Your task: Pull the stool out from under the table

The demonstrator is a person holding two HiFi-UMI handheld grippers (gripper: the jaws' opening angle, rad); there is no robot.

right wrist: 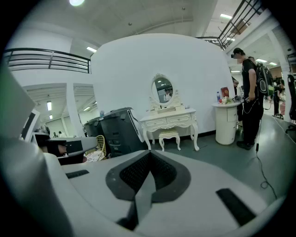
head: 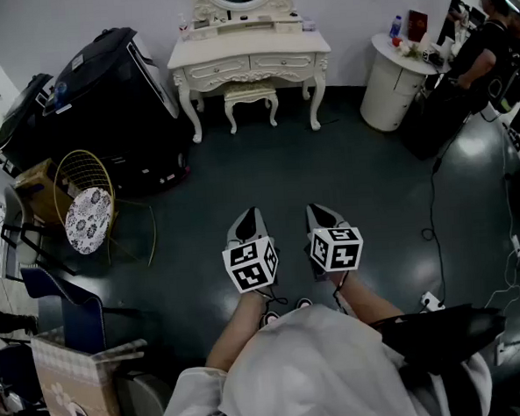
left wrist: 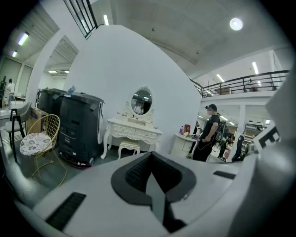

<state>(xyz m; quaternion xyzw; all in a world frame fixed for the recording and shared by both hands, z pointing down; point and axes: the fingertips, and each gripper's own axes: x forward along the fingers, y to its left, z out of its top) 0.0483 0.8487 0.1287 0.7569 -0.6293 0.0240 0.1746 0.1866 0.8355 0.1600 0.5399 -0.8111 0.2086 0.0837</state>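
A small cream stool (head: 250, 98) stands tucked under the cream dressing table (head: 248, 49) against the far wall; it also shows as the stool (left wrist: 129, 148) in the left gripper view and the stool (right wrist: 169, 137) in the right gripper view. My left gripper (head: 248, 219) and right gripper (head: 320, 213) hover side by side over the dark floor, well short of the stool. Both are shut with nothing between their jaws. The left gripper (left wrist: 151, 157) and right gripper (right wrist: 149, 157) point toward the table.
A large black machine (head: 112, 89) stands left of the table. A gold wire chair (head: 89, 209) sits at the left. A white round cabinet (head: 394, 78) and a person in black (head: 487, 39) are at the right. A cable (head: 433, 210) runs across the floor.
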